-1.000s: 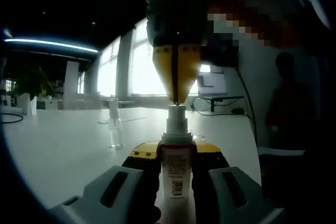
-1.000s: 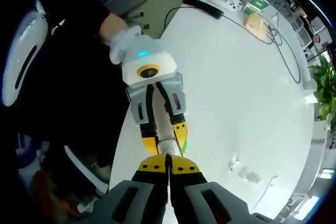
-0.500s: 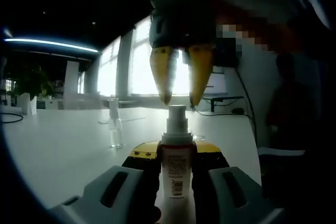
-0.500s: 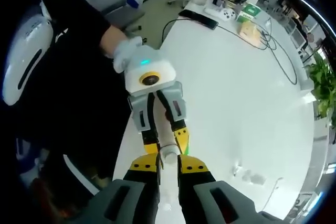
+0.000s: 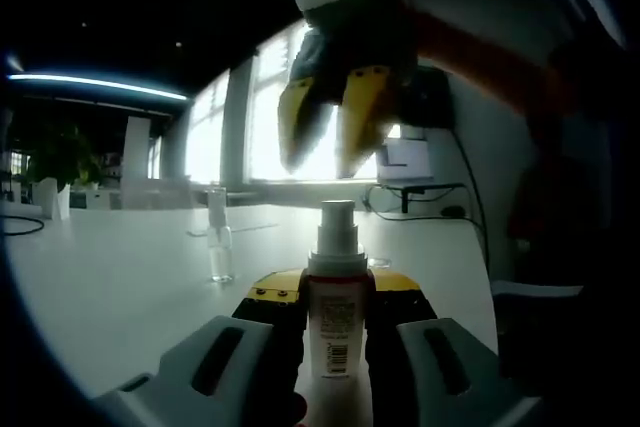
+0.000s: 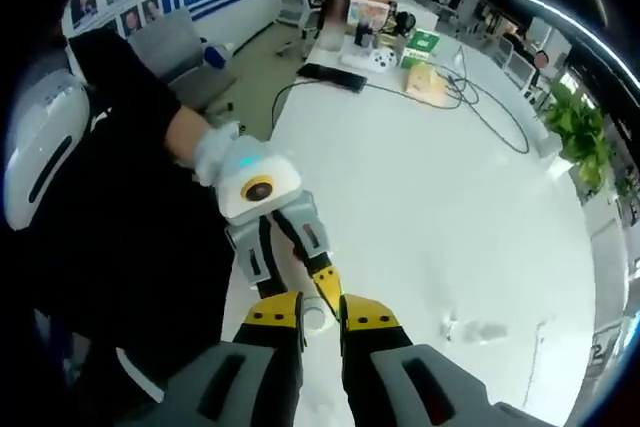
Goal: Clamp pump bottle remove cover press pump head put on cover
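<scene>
The pump bottle [image 5: 333, 312], white with a barcode label, stands upright, clamped between the jaws of my left gripper [image 5: 335, 292]. Its bare white pump head [image 5: 335, 219] sticks up above the jaws. My right gripper [image 5: 322, 159] hangs a little above the pump head, open, touching nothing. In the right gripper view, my right gripper [image 6: 320, 319] looks straight down on the pump head [image 6: 313, 318], with my left gripper [image 6: 300, 292] just beyond it. The clear cover [image 5: 218, 237] stands alone on the white table [image 5: 120, 267]; from above, the cover [image 6: 470, 329] sits to the right.
A person in dark clothes with a white glove [image 6: 205, 152] holds the left gripper at the table's edge. Cables [image 6: 480, 112], boxes [image 6: 420, 47] and a plant [image 6: 575, 132] sit at the far end. A monitor [image 5: 405, 162] stands behind the bottle.
My right gripper was shut with its tips on the pump head a second ago; it has since opened and lifted away. The bottle stays clamped in the left gripper.
</scene>
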`<state>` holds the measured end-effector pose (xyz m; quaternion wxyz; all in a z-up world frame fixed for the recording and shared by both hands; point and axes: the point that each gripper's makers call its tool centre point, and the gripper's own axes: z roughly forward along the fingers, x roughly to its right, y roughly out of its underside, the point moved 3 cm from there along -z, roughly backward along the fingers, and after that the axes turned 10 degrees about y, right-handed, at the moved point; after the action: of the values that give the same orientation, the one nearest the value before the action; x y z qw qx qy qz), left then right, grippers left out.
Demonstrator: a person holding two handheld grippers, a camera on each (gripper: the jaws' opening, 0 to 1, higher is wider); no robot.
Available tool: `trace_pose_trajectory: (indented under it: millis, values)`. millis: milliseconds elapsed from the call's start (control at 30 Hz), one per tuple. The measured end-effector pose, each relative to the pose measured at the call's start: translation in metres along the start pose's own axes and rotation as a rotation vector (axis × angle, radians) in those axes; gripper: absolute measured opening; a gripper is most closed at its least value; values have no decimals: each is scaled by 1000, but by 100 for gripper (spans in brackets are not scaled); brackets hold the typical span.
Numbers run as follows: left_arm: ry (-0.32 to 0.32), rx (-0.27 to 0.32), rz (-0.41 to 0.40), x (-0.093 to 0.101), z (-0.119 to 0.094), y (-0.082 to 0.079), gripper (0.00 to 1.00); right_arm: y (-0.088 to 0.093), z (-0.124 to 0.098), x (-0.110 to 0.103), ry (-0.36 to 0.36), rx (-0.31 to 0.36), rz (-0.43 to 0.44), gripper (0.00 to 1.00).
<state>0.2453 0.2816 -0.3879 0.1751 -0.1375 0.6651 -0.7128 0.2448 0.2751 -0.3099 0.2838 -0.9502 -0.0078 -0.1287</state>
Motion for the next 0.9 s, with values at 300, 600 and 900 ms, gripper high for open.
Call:
trace_pose_trajectory:
  millis: [300, 600, 900]
  values:
    - [-1, 0, -1, -1, 0, 0, 13, 4, -8, 14, 112, 148, 136, 13]
    - [-3, 0, -4, -1, 0, 1, 13, 6, -9, 18, 254, 318, 218, 16]
    - [-4, 0, -3, -3, 0, 1, 13, 14, -25, 27, 402, 427, 264, 16]
